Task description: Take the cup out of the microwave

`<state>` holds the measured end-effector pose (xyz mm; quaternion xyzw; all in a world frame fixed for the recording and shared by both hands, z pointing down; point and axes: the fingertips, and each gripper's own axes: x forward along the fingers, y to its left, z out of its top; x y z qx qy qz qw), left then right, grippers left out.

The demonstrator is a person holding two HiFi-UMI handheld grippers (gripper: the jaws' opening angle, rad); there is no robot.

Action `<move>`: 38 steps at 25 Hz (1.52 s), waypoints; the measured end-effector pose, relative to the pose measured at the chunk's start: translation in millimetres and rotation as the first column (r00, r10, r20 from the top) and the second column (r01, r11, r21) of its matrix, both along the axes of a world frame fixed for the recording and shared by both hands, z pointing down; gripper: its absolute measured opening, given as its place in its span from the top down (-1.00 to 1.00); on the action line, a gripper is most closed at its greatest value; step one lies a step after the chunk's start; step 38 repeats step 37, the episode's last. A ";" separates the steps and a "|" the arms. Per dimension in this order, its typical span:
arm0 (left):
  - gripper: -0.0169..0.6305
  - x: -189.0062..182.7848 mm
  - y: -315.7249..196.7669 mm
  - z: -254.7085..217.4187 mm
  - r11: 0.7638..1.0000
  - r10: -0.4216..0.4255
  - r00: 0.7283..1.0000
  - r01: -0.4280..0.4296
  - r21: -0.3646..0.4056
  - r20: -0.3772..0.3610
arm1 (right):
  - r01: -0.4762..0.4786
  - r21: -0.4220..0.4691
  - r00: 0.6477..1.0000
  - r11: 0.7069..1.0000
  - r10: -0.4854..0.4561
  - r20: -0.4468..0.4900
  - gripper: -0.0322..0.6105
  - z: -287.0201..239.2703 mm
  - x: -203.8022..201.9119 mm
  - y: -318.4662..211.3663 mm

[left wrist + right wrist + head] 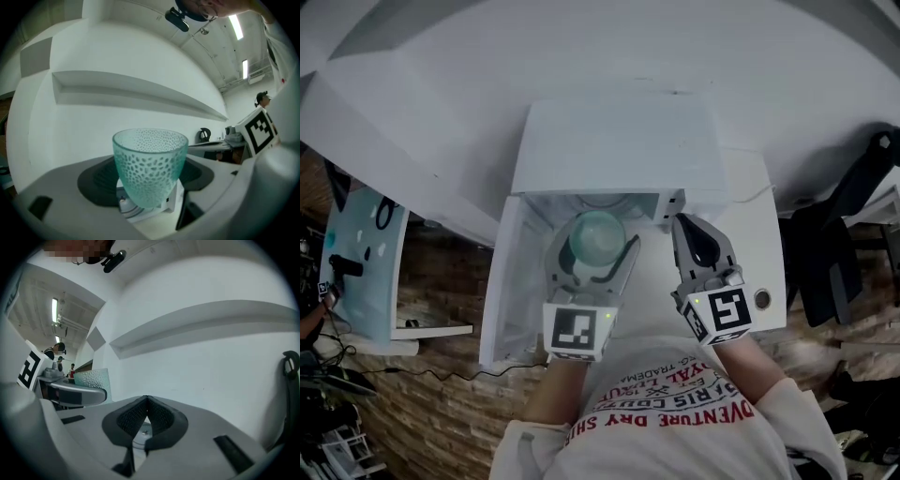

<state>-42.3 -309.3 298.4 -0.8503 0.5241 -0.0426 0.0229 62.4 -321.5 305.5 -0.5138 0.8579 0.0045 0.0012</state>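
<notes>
A teal dimpled glass cup [598, 236] stands upright between the jaws of my left gripper [595, 261], just in front of the open white microwave [614, 141]. In the left gripper view the cup [150, 164] fills the gap between the two grey jaws and the left gripper [150, 190] is shut on it. To the right of the cup, level with the oven's front, my right gripper [691, 232] has its jaws together. The right gripper view shows the right gripper [146, 405] with its dark pads touching and nothing held, and the cup [92, 379] off to its left.
The microwave door [500, 295] hangs open on the left. The oven stands on a white tabletop [759, 211]. A black chair-like shape [853, 202] sits at the right, and a white panel with teal print [361, 258] at the left. A dark kettle [204, 135] stands far off.
</notes>
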 end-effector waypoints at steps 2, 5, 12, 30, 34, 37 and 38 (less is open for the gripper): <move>-0.20 2.2 -2.3 -7.0 1.000 0.012 1.000 -0.012 0.015 0.014 | 0.000 0.025 1.000 1.000 -0.001 0.009 0.87 -13.3 1.0 -1.8; -0.20 5.2 -5.5 -12.7 0.999 0.026 1.000 -0.026 0.021 0.018 | -0.009 0.075 1.000 0.997 0.010 -0.013 0.87 -28.1 0.6 -3.3; -0.20 15.0 -9.6 -22.3 0.998 0.036 0.999 -0.037 0.043 0.028 | 0.004 0.097 0.999 0.995 -0.001 -0.033 0.87 -34.1 0.0 -1.8; -0.20 25.6 -8.2 -5.5 1.000 0.020 1.000 -0.020 0.009 -0.010 | 0.026 0.062 0.998 0.998 -0.023 -0.056 0.87 -17.8 12.3 0.3; -0.20 24.7 -10.1 -2.5 1.000 0.008 1.000 -0.008 0.003 -0.013 | 0.029 0.047 0.998 0.998 -0.026 -0.058 0.87 -11.0 12.3 -1.3; -0.20 23.2 -11.6 1.1 1.000 0.007 1.000 -0.007 -0.004 -0.020 | 0.029 0.041 0.998 0.999 -0.027 -0.061 0.87 -6.9 10.3 -2.6; -0.20 23.2 -11.6 1.1 1.000 0.007 1.000 -0.007 -0.004 -0.020 | 0.029 0.041 0.998 0.999 -0.027 -0.061 0.87 -6.9 10.3 -2.6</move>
